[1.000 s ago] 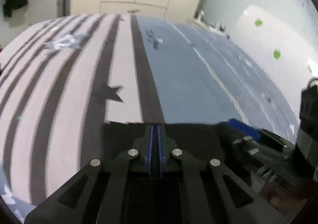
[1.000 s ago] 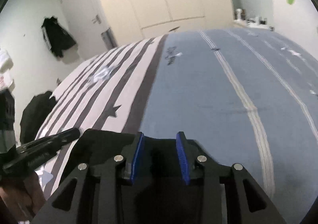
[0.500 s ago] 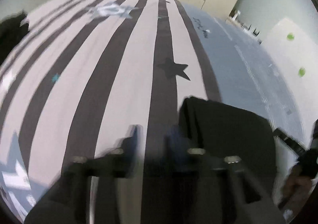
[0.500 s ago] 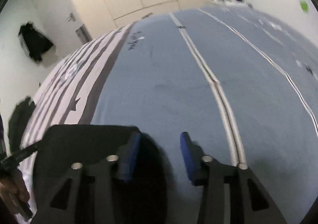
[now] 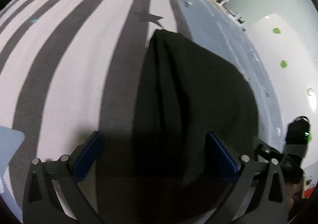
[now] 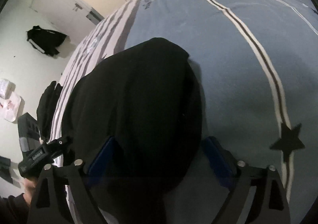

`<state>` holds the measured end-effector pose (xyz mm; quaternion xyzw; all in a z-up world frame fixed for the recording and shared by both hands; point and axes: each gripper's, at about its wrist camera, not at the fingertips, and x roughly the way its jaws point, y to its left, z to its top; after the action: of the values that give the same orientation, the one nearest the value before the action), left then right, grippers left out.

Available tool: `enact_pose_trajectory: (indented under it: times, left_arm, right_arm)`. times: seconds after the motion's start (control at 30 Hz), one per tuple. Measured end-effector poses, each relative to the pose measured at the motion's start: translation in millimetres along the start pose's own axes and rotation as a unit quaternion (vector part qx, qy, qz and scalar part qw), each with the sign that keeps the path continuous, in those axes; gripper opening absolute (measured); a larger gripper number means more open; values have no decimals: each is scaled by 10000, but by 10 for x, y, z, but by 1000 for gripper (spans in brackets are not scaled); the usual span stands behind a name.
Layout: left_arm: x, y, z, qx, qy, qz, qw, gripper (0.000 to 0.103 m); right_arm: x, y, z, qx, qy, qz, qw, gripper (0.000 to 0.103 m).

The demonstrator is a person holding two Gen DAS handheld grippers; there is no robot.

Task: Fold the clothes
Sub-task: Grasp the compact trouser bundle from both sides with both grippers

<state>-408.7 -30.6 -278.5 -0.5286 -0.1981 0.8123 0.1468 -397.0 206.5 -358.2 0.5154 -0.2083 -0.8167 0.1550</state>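
Observation:
A black garment [image 5: 190,92] lies in a folded heap on the bed, across the edge between the striped and the plain blue cover. My left gripper [image 5: 155,150] is wide open above its near end, blue pads on either side of the cloth without gripping it. The same garment [image 6: 139,94] fills the right wrist view. My right gripper [image 6: 159,156] is wide open over its near end too. Each gripper shows at the edge of the other's view, the right one [image 5: 278,156] and the left one [image 6: 39,154].
The bed cover has grey and white stripes with a dark star [image 5: 148,17] on one half and plain blue [image 6: 228,45] with thin lines on the other. More dark clothes [image 6: 47,104] lie at the bed's left edge. A black jacket [image 6: 44,39] hangs on the wall.
My left gripper went from shut to wide open, and my right gripper opened wider. Both views tipped down, so the black garment now lies in full view between the fingers.

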Motion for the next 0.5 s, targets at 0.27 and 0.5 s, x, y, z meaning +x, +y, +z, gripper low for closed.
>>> enact_pose_trajectory:
  times: [0.27,0.5]
  left_arm:
    - [115,-468,-112,704,374,-649,9947,101]
    - [52,-171,-35,27,263,-968,9949,83]
  right_arm:
    - [276,8,275,155,81,697,9974,97]
    - [369,21,320,57,435,1232,9914,86]
